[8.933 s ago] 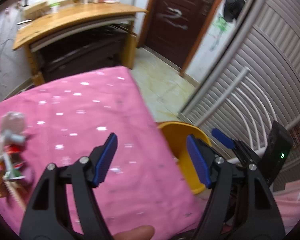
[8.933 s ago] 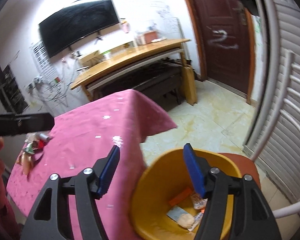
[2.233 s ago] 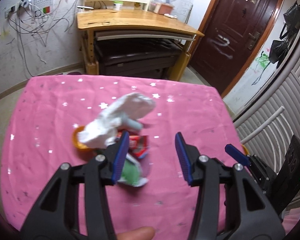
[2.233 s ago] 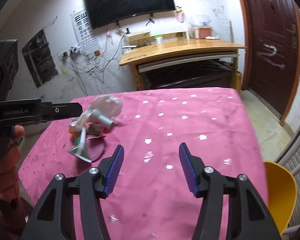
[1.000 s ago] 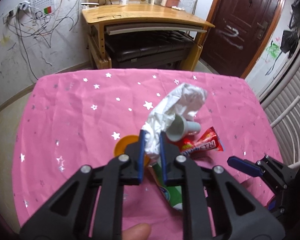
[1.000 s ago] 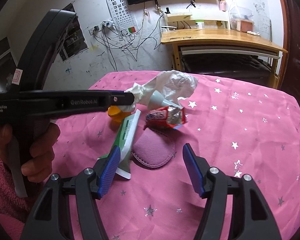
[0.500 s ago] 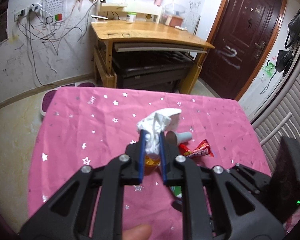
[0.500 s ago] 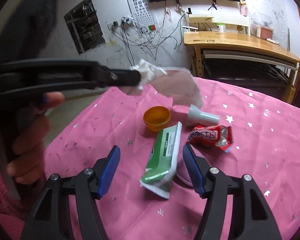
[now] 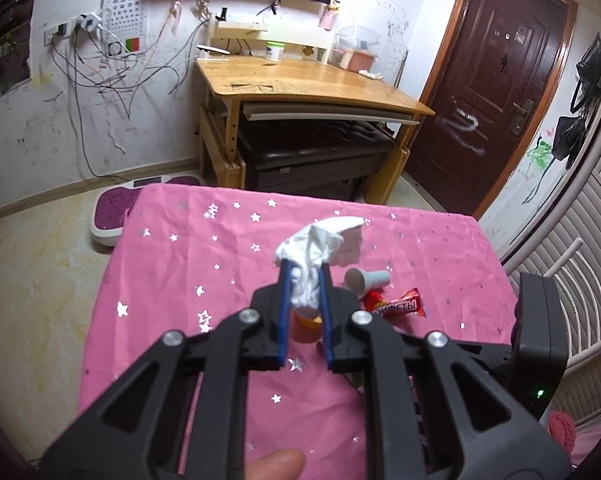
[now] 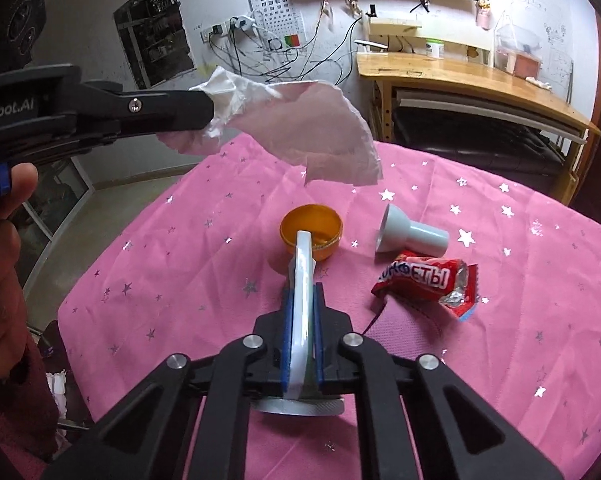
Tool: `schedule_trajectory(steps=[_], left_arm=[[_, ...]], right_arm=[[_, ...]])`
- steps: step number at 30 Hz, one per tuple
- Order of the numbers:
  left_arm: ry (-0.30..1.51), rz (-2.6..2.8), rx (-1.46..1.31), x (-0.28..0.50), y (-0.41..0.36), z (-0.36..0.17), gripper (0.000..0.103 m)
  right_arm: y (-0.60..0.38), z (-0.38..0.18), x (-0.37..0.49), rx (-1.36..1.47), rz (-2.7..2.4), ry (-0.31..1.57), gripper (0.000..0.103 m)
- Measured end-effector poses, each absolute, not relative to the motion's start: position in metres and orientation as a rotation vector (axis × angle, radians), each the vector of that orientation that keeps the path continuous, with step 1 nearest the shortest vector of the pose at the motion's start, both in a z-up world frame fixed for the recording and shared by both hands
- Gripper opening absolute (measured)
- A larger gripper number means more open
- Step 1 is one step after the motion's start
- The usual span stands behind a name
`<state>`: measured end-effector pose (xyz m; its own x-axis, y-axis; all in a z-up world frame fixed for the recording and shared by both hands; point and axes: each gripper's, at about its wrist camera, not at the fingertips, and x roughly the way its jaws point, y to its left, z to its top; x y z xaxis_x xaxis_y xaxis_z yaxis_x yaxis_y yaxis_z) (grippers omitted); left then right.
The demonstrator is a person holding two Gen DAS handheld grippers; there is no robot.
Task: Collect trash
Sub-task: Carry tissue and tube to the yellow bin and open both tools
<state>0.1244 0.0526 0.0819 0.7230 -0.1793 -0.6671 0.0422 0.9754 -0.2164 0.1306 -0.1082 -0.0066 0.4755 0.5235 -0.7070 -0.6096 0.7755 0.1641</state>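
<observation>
My left gripper [image 9: 305,270] is clamped on a crumpled white paper tissue [image 10: 296,132] and holds it in the air above the pink star-printed tablecloth [image 10: 520,320]. My right gripper [image 10: 300,300] has just closed on a flat white-and-green packet [image 10: 301,280] — the pads press both its faces. On the cloth lie a small orange plastic cup [image 10: 312,230], a grey funnel-shaped plastic piece [image 10: 410,236] and a red candy wrapper [image 10: 426,280].
</observation>
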Motion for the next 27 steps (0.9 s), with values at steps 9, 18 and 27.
schedule_trajectory(steps=[9, 18, 27], left_arm=[[0.697, -0.108, -0.142, 0.108, 0.035, 0.104, 0.012], [0.662, -0.147, -0.058, 0.101, -0.017, 0.123, 0.012], [0.655, -0.222, 0.028, 0.101, -0.09, 0.132, 0.012]], right_arm=[[-0.14, 0.014, 0.123, -0.043, 0.651, 0.75, 0.003], [-0.207, 0.035, 0.111, 0.05, 0.558, 0.662, 0.003], [-0.298, 0.035, 0.102, 0.147, 0.447, 0.633, 0.003]])
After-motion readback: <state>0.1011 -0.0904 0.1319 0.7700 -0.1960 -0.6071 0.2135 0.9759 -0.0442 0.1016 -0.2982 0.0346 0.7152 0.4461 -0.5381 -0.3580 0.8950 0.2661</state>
